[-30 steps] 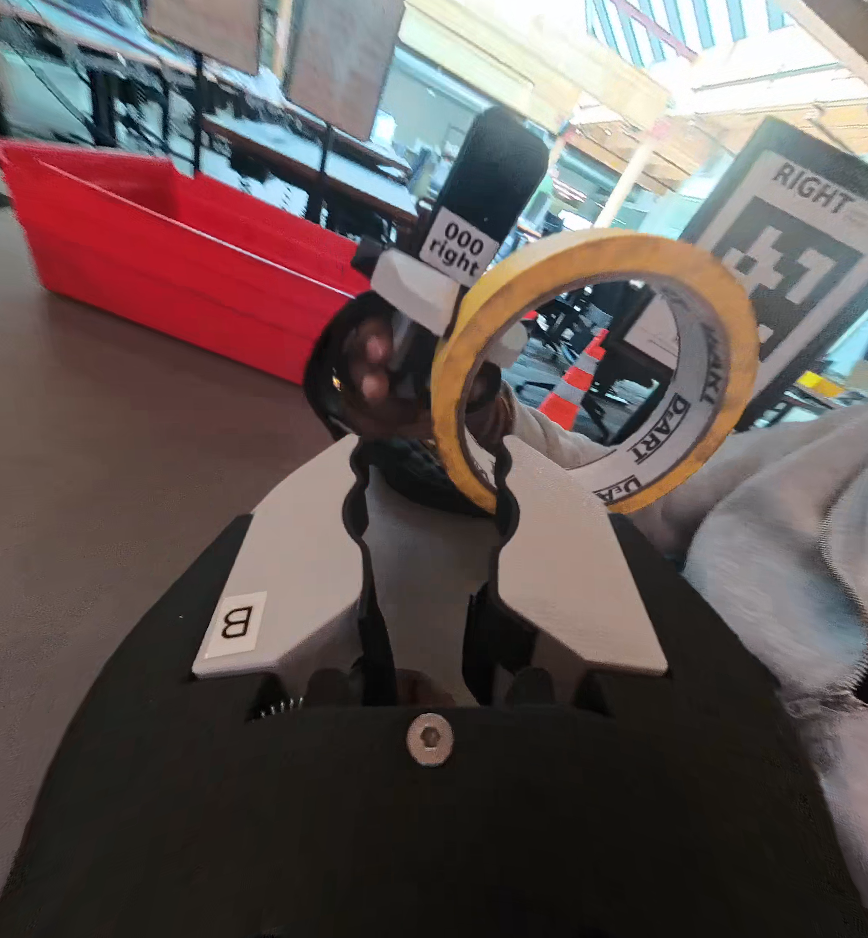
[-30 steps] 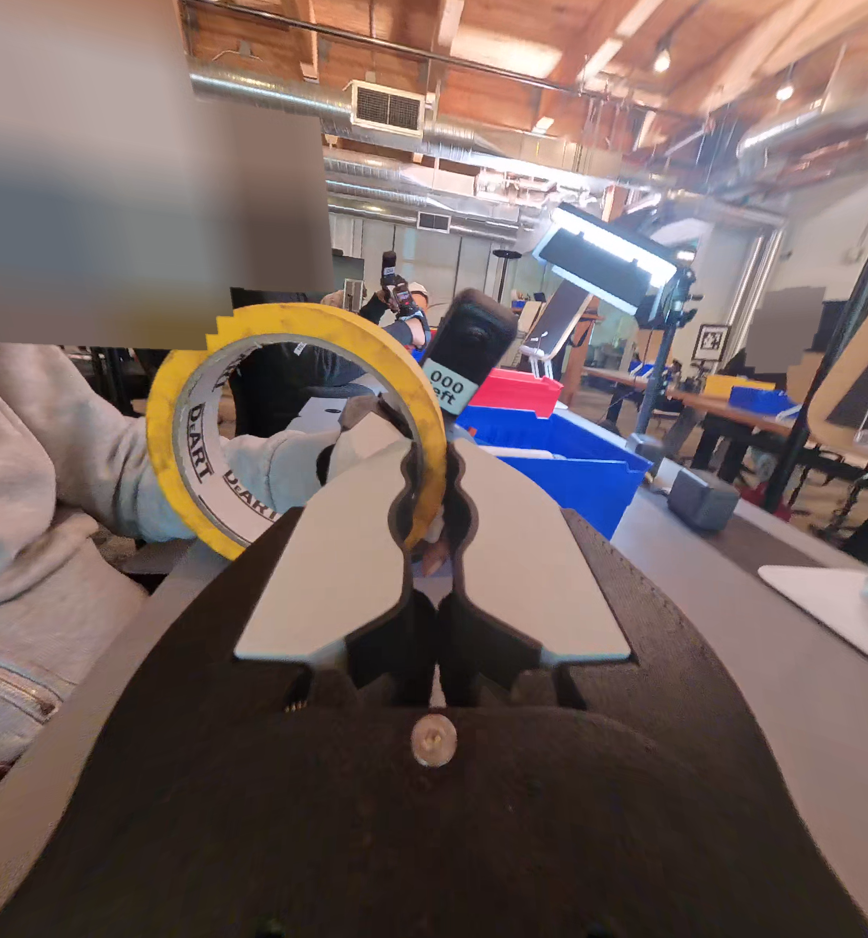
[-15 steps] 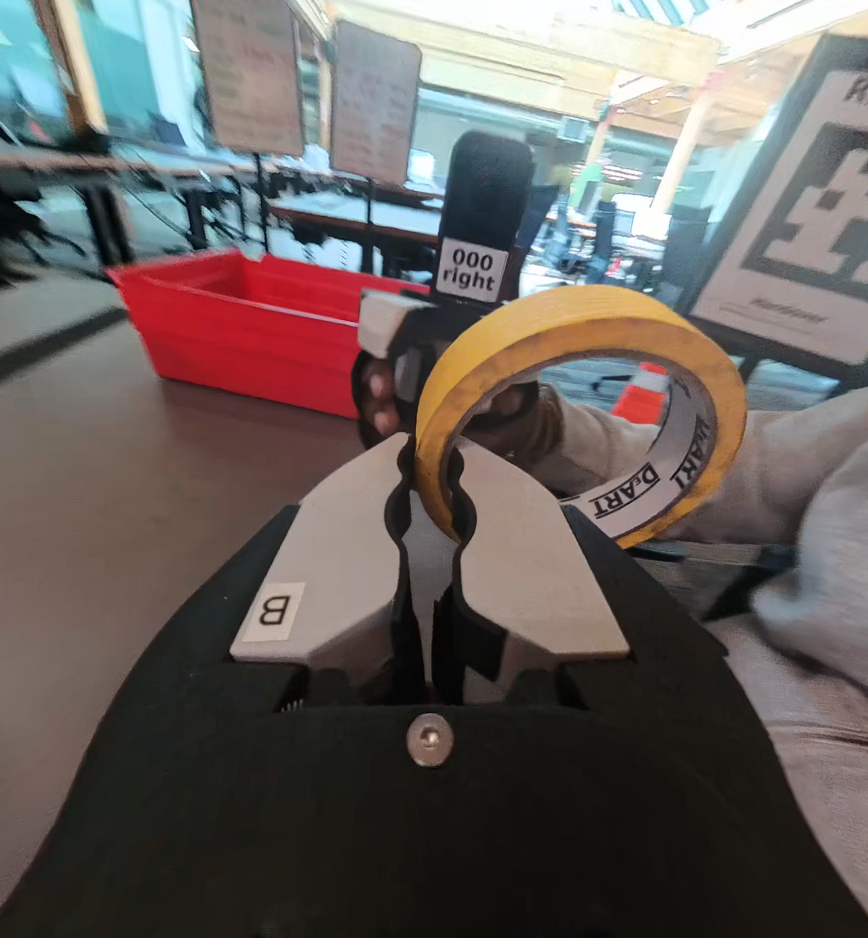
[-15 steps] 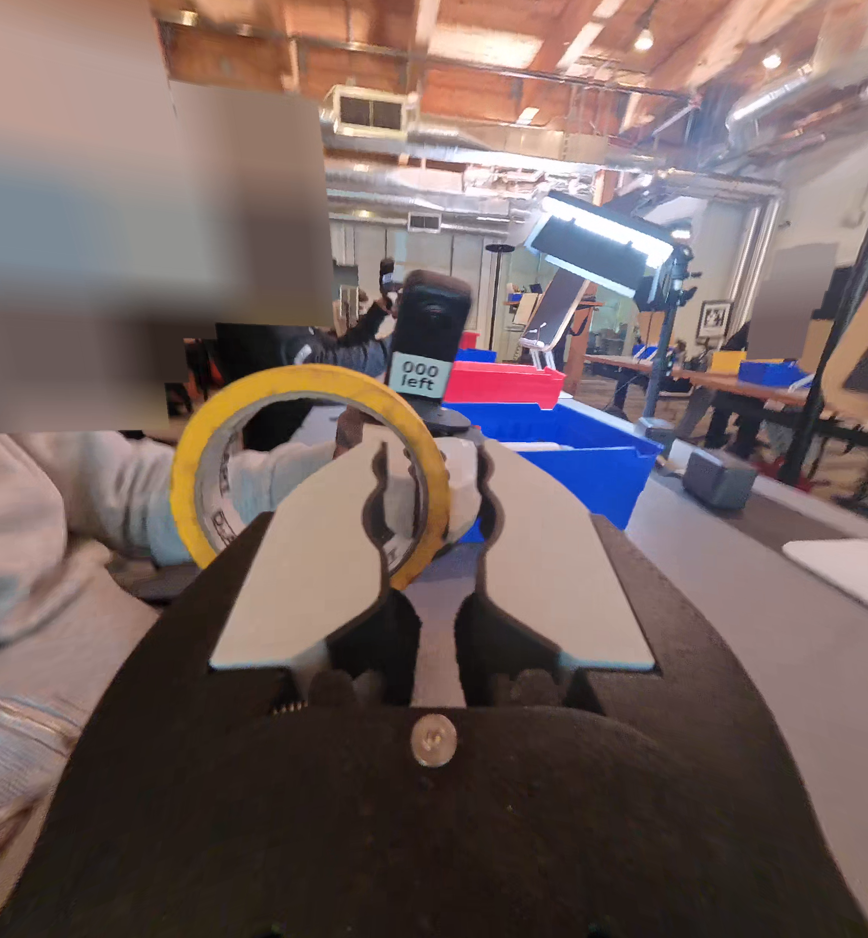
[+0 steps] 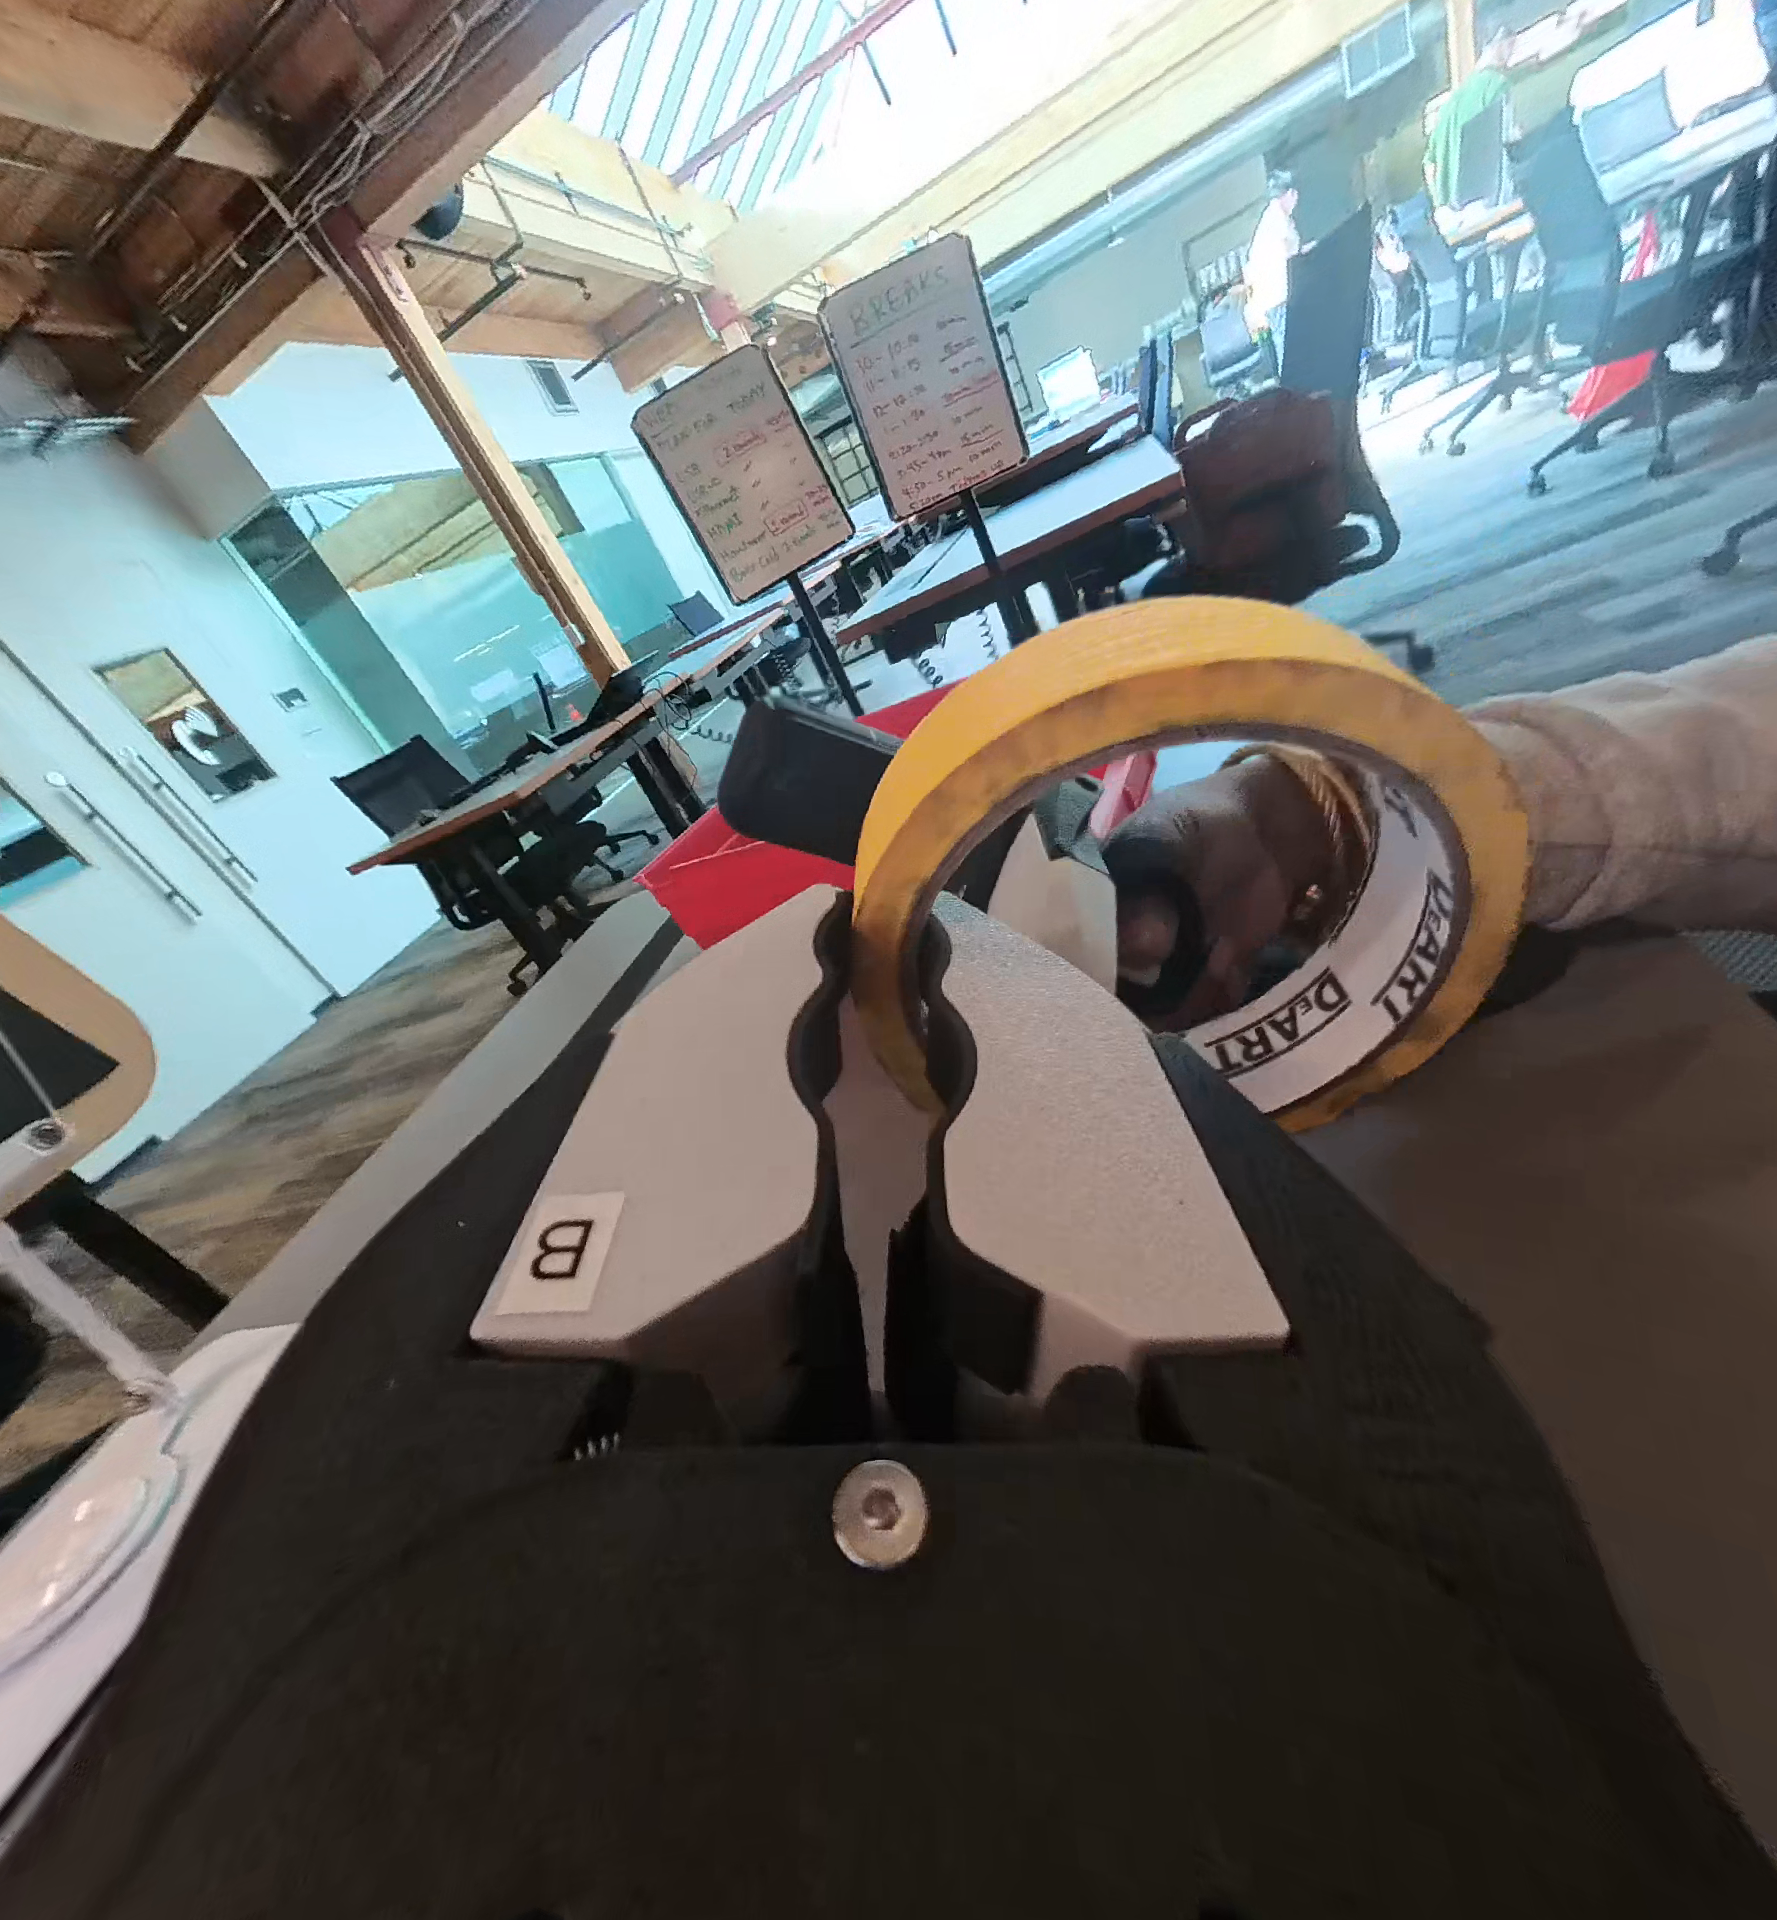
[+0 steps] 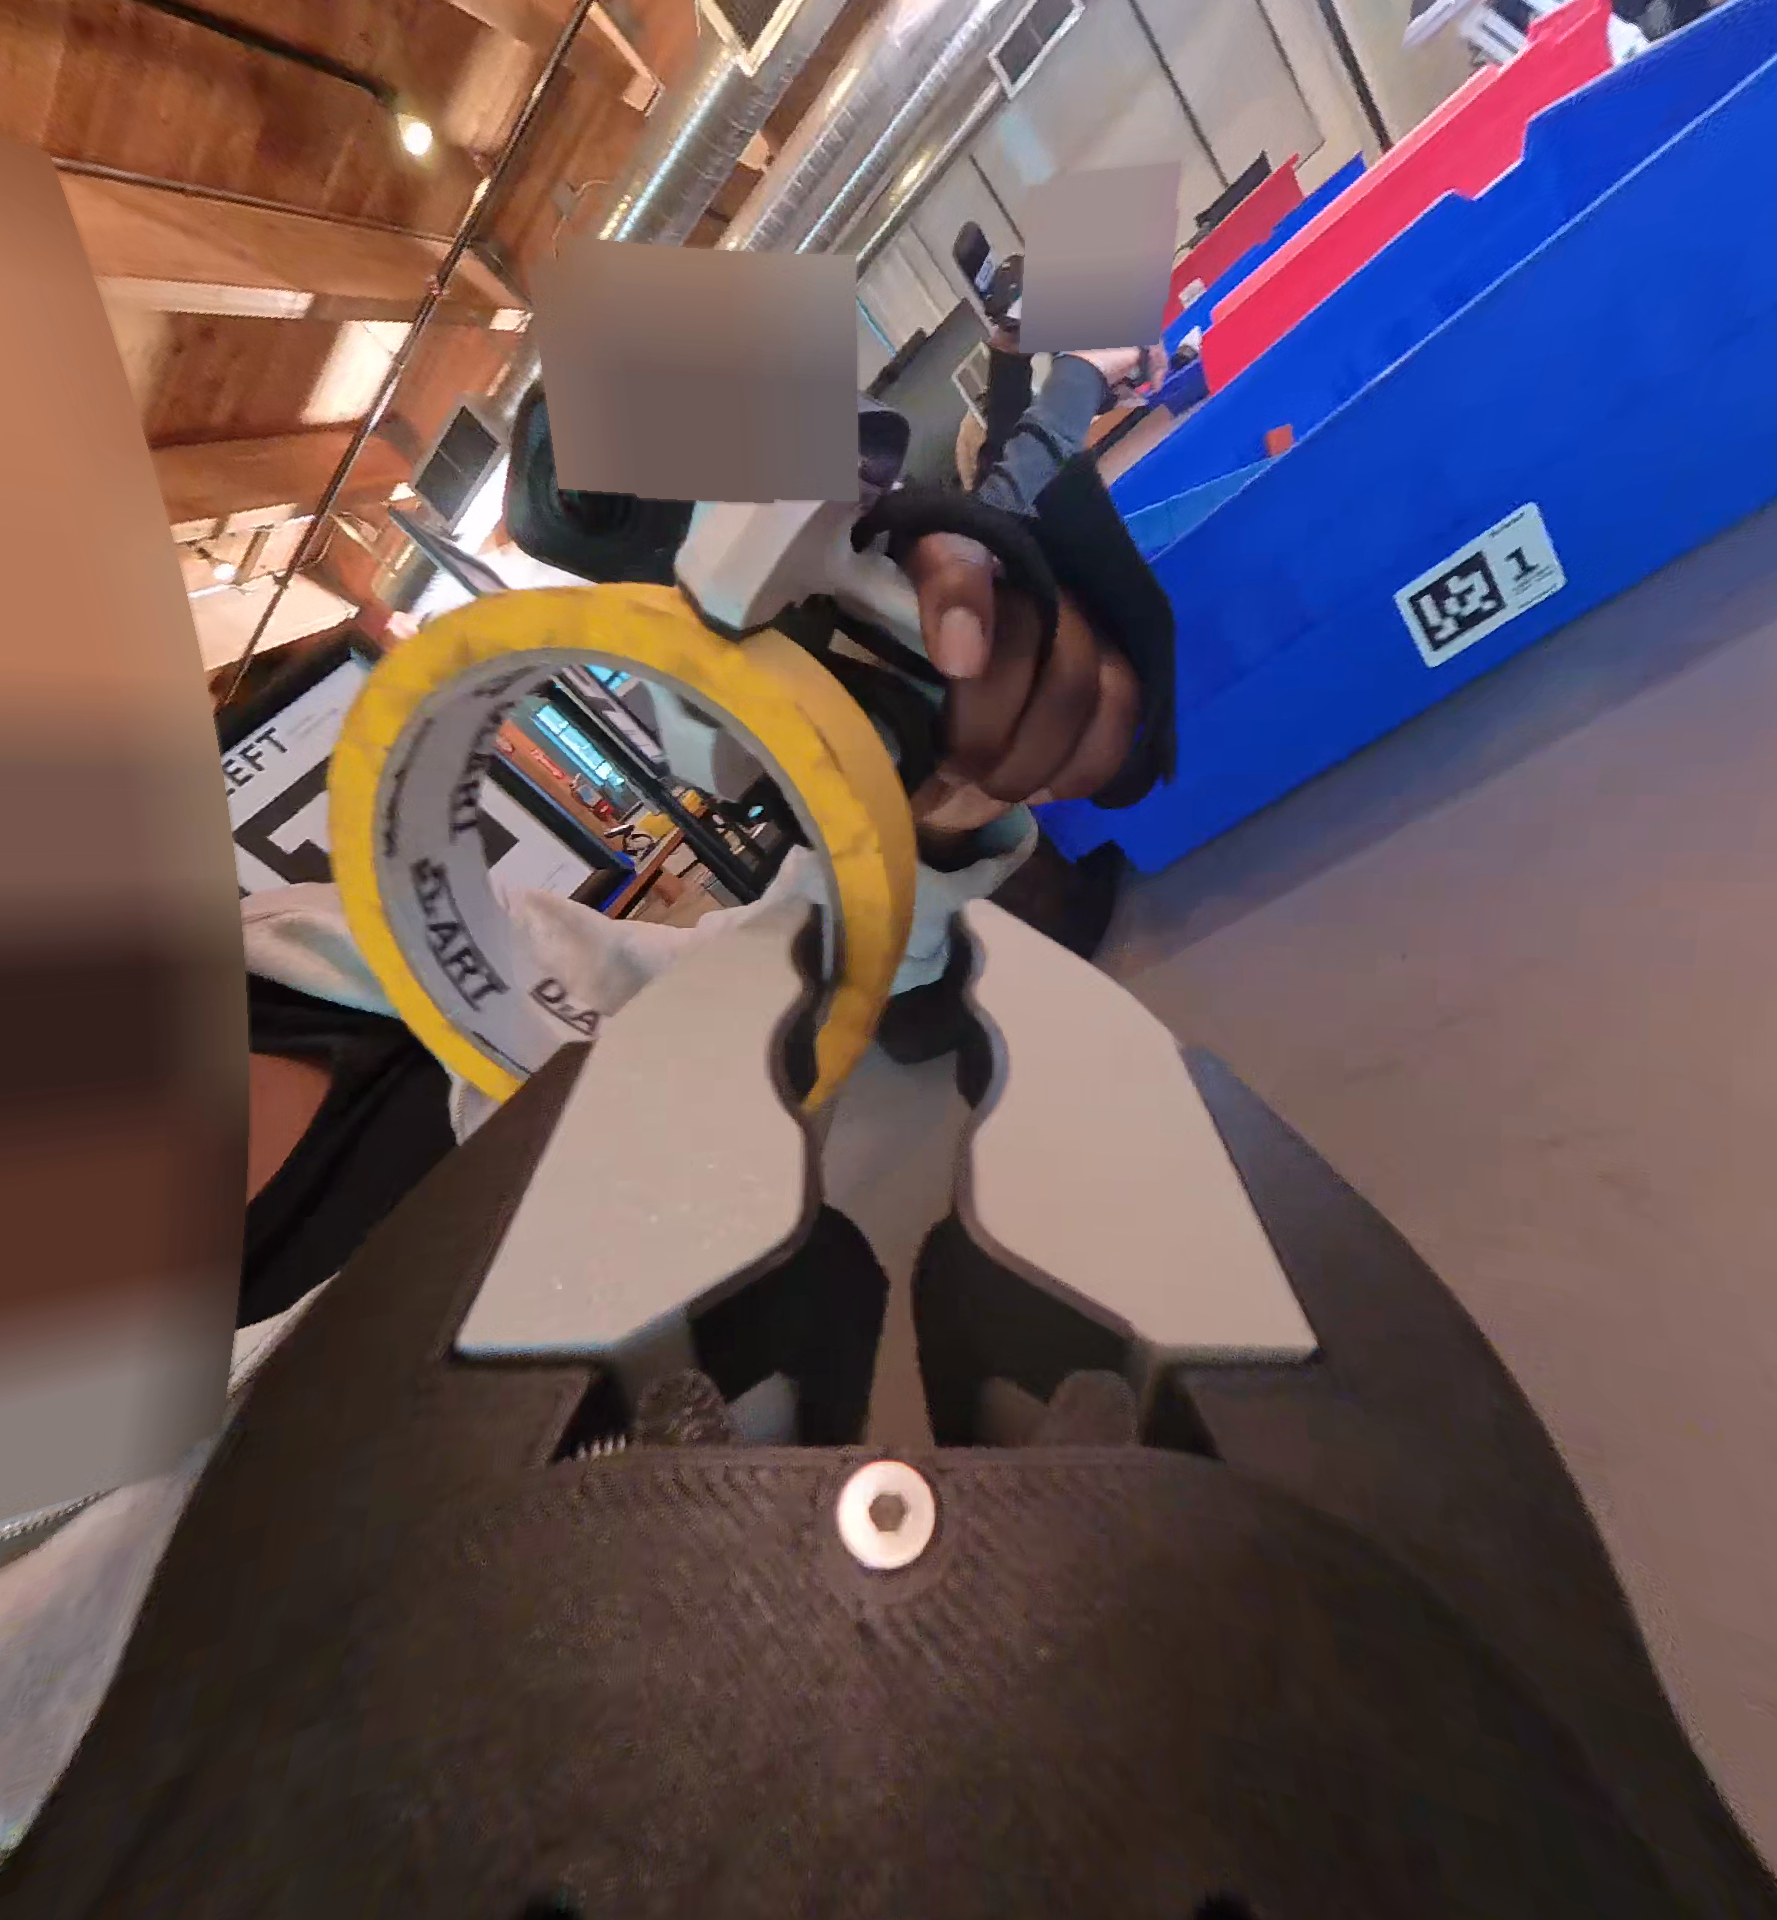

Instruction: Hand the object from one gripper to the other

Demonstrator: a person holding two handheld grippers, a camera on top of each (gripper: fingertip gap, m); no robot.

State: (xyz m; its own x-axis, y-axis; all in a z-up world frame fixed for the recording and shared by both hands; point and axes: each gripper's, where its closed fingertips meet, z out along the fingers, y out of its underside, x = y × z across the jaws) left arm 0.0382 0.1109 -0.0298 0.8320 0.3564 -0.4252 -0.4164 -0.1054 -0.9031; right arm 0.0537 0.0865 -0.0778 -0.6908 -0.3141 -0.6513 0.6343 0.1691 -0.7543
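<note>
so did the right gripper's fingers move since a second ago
Yes, the right gripper opened, fingers spreading away from its centre screw; left gripper clamps the yellow tape.

Right tool [image 5: 1060,883] mostly hidden behind the yellow tape roll [image 5: 1175,665]; whiteboards' [image 5: 832,457] stands partly hidden

An open-plan office: desks [image 5: 1029,520], swivel chairs [image 5: 1279,488], whiteboards [image 5: 920,374], exposed ceiling ducts [image 6: 759,114].
</note>
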